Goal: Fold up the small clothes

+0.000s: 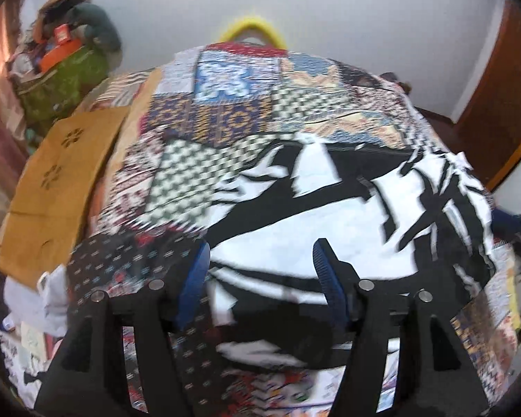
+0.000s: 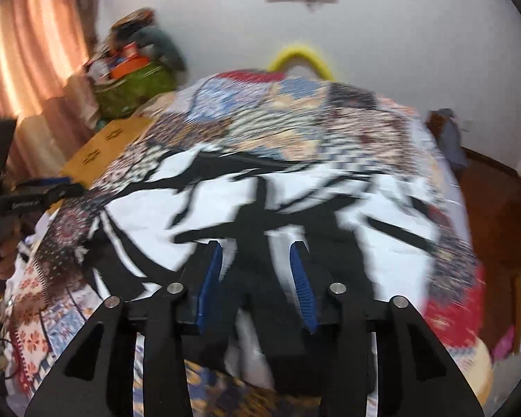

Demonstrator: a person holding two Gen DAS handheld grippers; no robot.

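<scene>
- While spread mid-frame on patchwork bed cover [image 1: 225, 114]: black-and-white garment [image 1: 330, 208], blurred.
- Left gripper [image 1: 260, 264]: jaws wide, over garment's near edge.
- Right gripper [image 2: 257, 260]: jaws moderately parted, cloth between; grip indeterminate.

The garment [image 1: 330, 215] is white with bold black streaks, like brush strokes. Under it, the bedspread [image 1: 225, 104] is a patchwork of many prints: blue and white flowers at 12 o'clock, green and white checks at 10 o'clock, navy with small dots at 8 o'clock. The left claw [image 1: 260, 260] and right claw [image 2: 257, 260] are black with blue ribbed pads.
</scene>
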